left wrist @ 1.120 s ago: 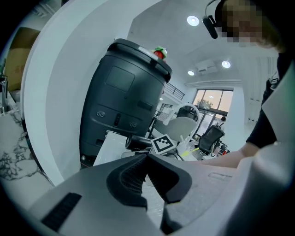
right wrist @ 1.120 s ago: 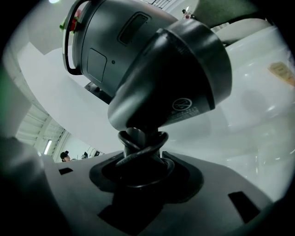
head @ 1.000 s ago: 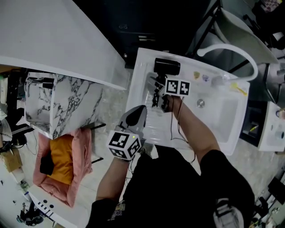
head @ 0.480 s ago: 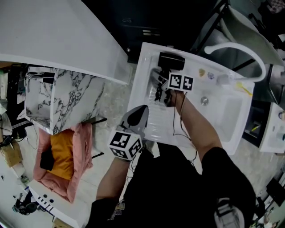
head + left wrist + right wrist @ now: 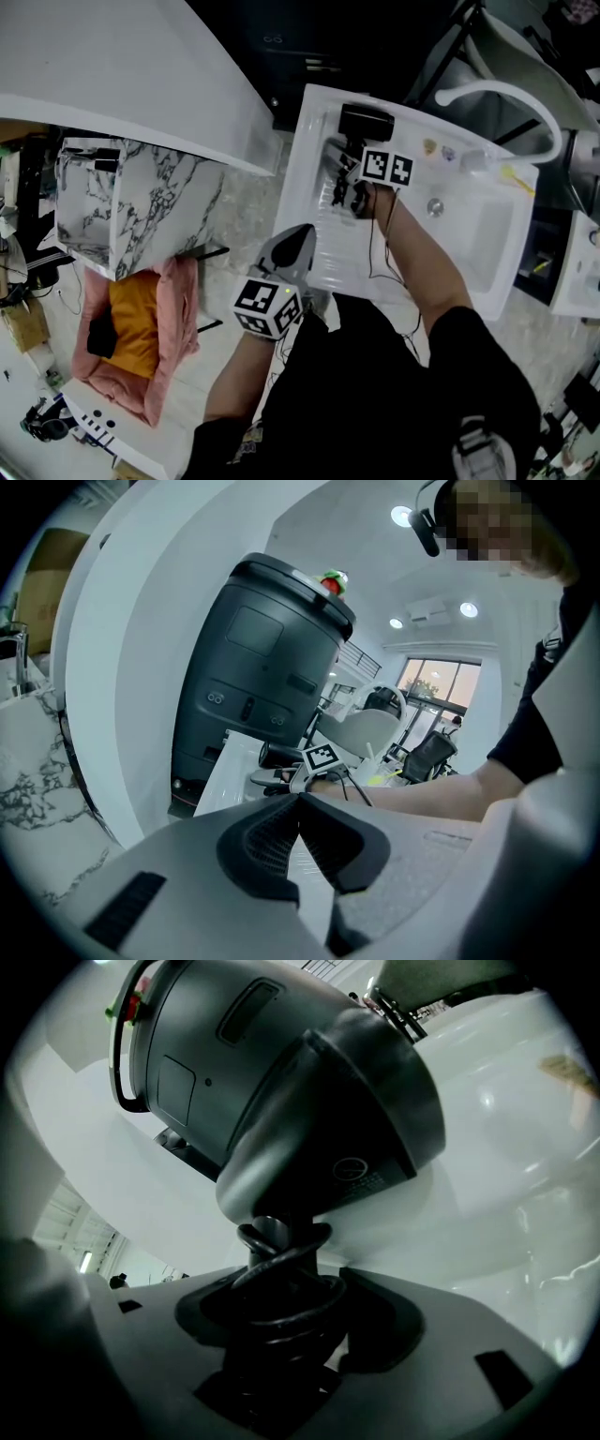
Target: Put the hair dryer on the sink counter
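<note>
Jaws of the right gripper (image 5: pixel 347 187) are opening around the cord-wrapped handle of the hair dryer (image 5: pixel 366 123), with a gap showing beside 1 pad. The dryer appears to rest at the far corner of the desk (image 5: pixel 314 234), its long axis running from the jaws straight ahead to the head. Jaws of the left gripper (image 5: pixel 298 232) are closed on nothing, just off the desk's near edge. Judged next move: the right gripper, the nearer of the 2, backs out along the handle's axis.
</note>
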Tool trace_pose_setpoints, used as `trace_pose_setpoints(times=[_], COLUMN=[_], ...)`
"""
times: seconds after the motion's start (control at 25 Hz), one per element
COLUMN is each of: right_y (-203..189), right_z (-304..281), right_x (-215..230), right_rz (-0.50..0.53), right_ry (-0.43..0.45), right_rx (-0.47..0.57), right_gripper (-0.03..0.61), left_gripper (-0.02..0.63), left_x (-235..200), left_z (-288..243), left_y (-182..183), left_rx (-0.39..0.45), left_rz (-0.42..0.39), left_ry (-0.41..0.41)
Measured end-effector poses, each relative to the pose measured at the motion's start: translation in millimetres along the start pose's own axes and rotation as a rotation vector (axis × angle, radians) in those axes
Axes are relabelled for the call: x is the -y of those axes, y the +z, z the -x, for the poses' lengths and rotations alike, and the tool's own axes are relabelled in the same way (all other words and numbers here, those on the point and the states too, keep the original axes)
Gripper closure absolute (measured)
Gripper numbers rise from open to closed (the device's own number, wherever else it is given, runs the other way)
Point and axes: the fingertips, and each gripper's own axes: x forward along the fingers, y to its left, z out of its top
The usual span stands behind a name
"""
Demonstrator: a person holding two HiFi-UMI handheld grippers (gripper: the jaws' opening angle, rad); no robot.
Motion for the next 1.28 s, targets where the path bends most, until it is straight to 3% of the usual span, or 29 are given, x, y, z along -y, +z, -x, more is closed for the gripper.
trace_pose_setpoints(times=[0.36,0.68,0.96,1.28], right_y=[5,-2,-20,-44], right_z=[26,70,128,218], right_x=[7,2,-39,-145], right_rz=[0.094,0.137,0.186,0.323], right_ry=[-0.143,-0.217,-0.184,-0.061], right_rx=[0.084,0.145,0.218,0.374], right_gripper=[0.235,0.23,0.232,0.265], left_gripper=[0.611,0.611,0.611,0.611], left_x=[7,20,42,68], left_z=[31,71,117,190], left_y=[-9,-16,-22,-26], left_rx=[0.014,0.035,0.077,0.153], left_rz=[-0.012,-0.034,-0.053,-0.103], left_ry=[-0.024,-0.049,-0.092,-0.157])
